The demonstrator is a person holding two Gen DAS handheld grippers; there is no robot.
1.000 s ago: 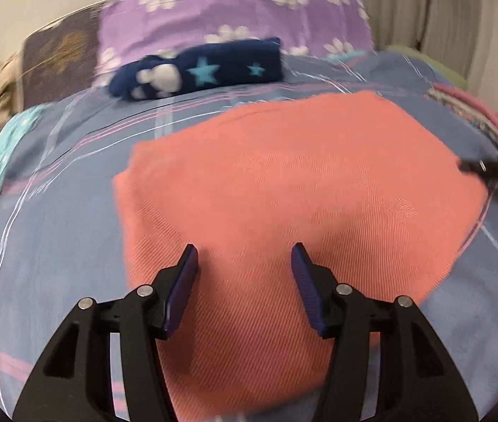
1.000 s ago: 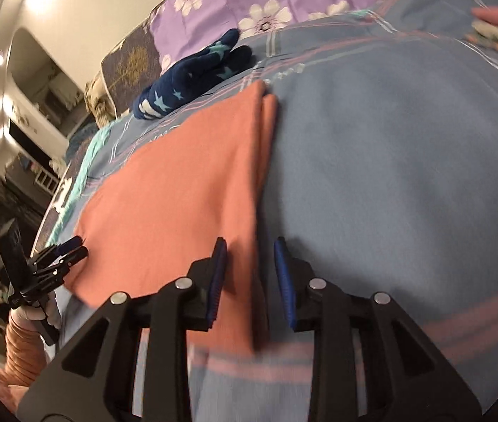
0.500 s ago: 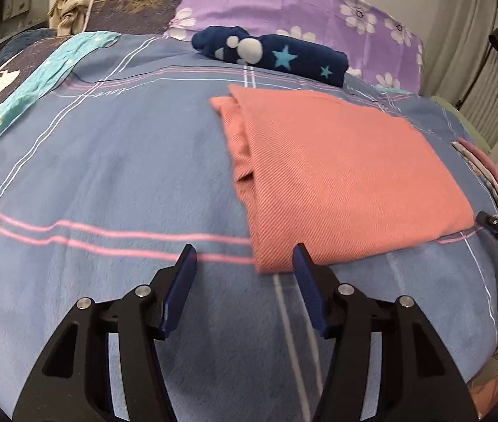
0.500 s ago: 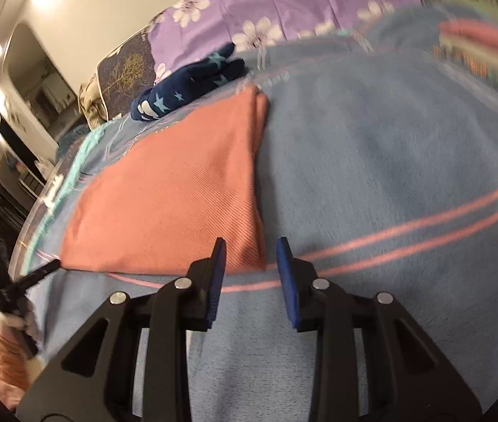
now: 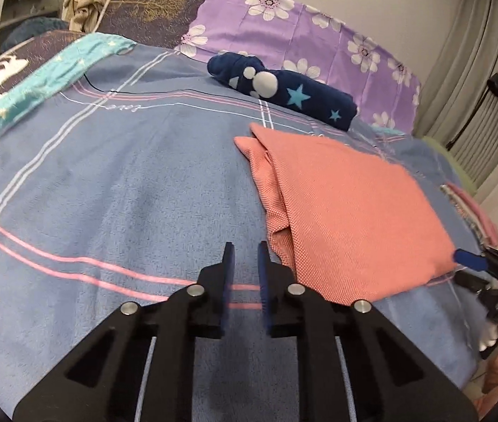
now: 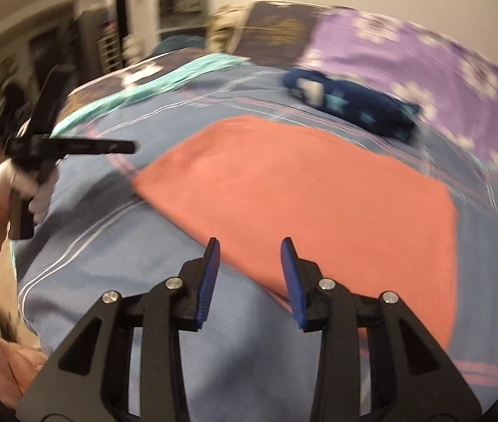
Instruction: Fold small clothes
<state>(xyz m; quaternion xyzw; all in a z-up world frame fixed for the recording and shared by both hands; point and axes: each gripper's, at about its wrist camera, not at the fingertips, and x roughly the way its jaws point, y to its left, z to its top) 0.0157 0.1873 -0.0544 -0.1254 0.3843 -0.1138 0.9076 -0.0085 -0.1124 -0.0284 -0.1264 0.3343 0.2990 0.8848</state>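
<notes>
Blue bedspread (image 5: pixel 115 183) under folded coral cloth (image 5: pixel 347 218), long axis pillow-ward; left tool (image 5: pixel 245 248) narrow, right tool (image 6: pixel 250 244) wide.

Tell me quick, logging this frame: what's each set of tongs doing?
Left tongs: open narrowly, holding nothing.
Right tongs: open, holding nothing.

Home bedroom: bed (image 5: pixel 115 183) with floral pillow (image 5: pixel 305 31).

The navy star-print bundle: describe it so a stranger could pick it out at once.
Start at the purple pillow with white flowers at the head of the blue striped bedspread. Just in front of it lies a rolled navy fleece bundle, beyond the far edge of the flat folded salmon-pink cloth. It alone is dark, with turquoise stars and white blobs.
</notes>
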